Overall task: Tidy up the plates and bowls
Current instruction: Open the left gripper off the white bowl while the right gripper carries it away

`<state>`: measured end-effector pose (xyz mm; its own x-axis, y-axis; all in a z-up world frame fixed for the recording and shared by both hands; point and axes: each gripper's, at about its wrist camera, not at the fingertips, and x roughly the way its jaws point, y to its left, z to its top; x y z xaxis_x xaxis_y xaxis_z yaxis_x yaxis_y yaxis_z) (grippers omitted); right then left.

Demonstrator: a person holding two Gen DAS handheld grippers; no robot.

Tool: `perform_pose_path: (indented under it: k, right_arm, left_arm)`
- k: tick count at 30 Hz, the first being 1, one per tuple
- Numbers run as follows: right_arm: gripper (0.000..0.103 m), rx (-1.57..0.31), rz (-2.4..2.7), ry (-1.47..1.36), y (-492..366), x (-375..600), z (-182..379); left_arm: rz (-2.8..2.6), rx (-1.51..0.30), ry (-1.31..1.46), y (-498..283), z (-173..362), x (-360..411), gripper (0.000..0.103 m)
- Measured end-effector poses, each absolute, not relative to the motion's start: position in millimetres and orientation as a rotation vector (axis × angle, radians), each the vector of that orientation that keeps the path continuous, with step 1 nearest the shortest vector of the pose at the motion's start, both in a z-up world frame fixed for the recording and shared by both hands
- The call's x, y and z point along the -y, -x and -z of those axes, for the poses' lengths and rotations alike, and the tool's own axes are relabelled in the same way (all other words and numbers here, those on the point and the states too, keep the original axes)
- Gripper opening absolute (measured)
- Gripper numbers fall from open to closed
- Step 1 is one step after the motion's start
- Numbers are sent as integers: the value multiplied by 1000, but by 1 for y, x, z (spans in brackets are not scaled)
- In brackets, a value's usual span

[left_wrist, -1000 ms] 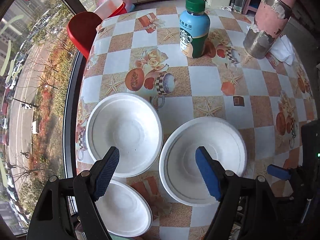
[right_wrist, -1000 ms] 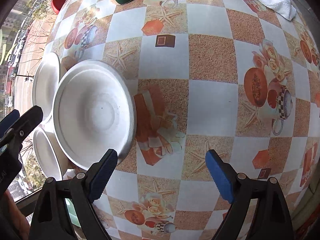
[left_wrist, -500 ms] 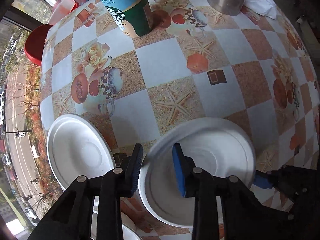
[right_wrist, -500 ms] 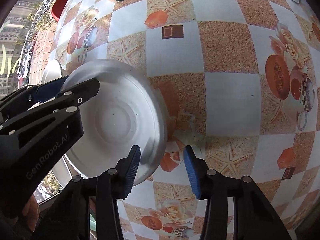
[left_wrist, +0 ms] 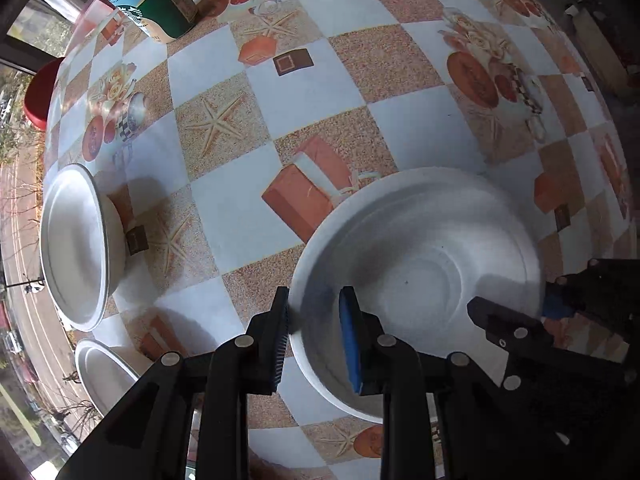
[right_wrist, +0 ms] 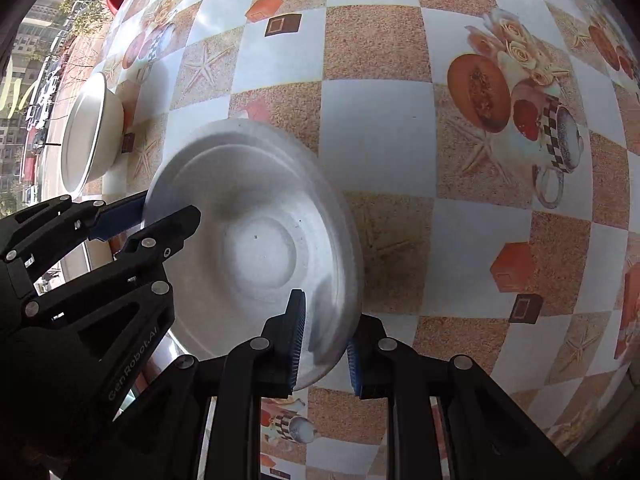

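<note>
A large white foam bowl (left_wrist: 420, 272) is held at two sides of its rim. My left gripper (left_wrist: 314, 332) is shut on its left rim. My right gripper (right_wrist: 326, 344) is shut on its near right rim; the bowl fills the middle of the right wrist view (right_wrist: 256, 240). The right gripper shows at the right edge of the left wrist view (left_wrist: 560, 308), and the left gripper at the left of the right wrist view (right_wrist: 132, 220). A second white bowl (left_wrist: 76, 240) sits at the table's left edge, also in the right wrist view (right_wrist: 90, 140). A third white bowl (left_wrist: 104, 372) lies nearer, at lower left.
The table (left_wrist: 320, 92) has a checkered cloth with starfish and fruit prints. A blue and green drink bottle (left_wrist: 156, 4) stands at the far left. A red stool (left_wrist: 38, 96) is beyond the table's left edge, by the window.
Both grippers have closed on the large bowl's rim, from open a second ago. The bowl has shifted right, away from the other two bowls.
</note>
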<state>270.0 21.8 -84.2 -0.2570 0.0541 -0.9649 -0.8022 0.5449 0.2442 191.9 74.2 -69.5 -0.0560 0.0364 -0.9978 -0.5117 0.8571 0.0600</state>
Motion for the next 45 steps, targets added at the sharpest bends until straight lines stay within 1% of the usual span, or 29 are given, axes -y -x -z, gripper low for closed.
perform_pose_path:
  k: [8,13,17,18,19,20,21,22,23,24,25,26,27,29,34,35,36,37,39,45]
  right_arm:
    - [22,-1655,-844,665,-271,61,87]
    - [22,-1665,-780,664,-272,110,87]
    - [22,-1662,-722,689,-272,140,91]
    - [22,-1660,-710,693,-273,151,91]
    - [22,-1659,-701,693,-275,161,92]
    - [22,-1659,-698,684,-275,165,93]
    - [23,-1668,-697,668,-276,169,93]
    - [25,-1674,-690,655,-281,177,92]
    - [37,-1669,-674,651,-287,184,91]
    - [58,-1653,-651,657,-290,187,89]
    - [68,-1630,-635,658,-300,190,88]
    - [83,-1613,-634,640,-304,189,84]
    - [85,-1604,-636,616,-308,193,79]
    - [85,-1596,-625,596,-315,202,69]
    - [85,-1552,-595,587,-322,205,49]
    - [85,-1547,-592,585,-322,205,45]
    - [85,-1543,-589,582,-321,205,42]
    - [85,-1539,-587,580,-318,203,38]
    - [85,-1529,-589,575,-310,202,31]
    - [85,-1510,-632,599,-270,177,15]
  left_arm:
    - [-364,-1575,388,-191,69,-3,27]
    - [-286,-1587,338,-190,71,41,27]
    - [-249,-1591,336,-188,77,64,27]
    - [-255,-1580,327,-187,76,66,32]
    - [-248,-1571,332,-187,74,68,41]
    - [-247,-1568,340,-184,73,65,48]
    - [-263,-1559,333,-179,70,65,58]
    - [-288,-1544,317,-175,66,62,63]
    - [-300,-1526,314,-170,61,54,66]
    - [-297,-1513,330,-165,58,49,75]
    - [-295,-1498,355,-155,54,41,80]
    - [-298,-1481,378,-145,49,36,80]
    - [-300,-1472,390,-138,46,32,80]
    - [-296,-1455,411,-115,37,17,80]
    - [-288,-1430,426,-73,22,12,80]
    - [-287,-1426,429,-76,8,37,80]
    - [-290,-1424,432,-75,1,45,80]
    - [-294,-1423,438,-68,0,45,80]
    - [-307,-1427,464,-79,2,55,80]
    - [-379,-1399,539,-59,-4,42,80]
